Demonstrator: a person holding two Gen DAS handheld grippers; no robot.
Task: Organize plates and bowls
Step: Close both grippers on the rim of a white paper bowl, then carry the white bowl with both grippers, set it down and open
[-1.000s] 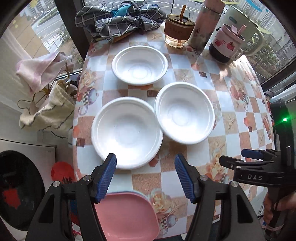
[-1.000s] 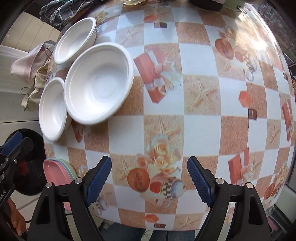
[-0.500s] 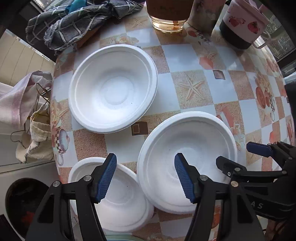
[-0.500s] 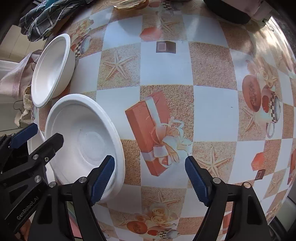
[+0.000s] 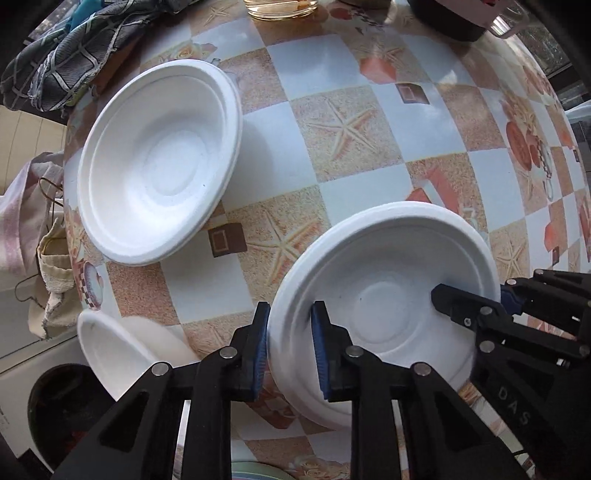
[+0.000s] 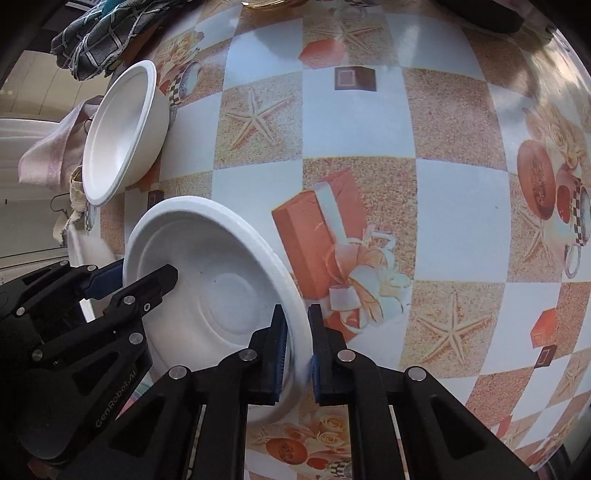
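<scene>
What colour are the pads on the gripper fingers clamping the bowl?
Blue, on black fingers. The pads show best in the left wrist view, pinching the white bowl's rim.

The table has a checkered cloth with starfish, gift boxes and teacups printed on it. Three white bowls sit on it: one right at the grippers' tips, one further ahead and left, and a third off to the near left by the edge. A plaid cloth is bunched at the far left corner, with a glass at the far edge.
</scene>
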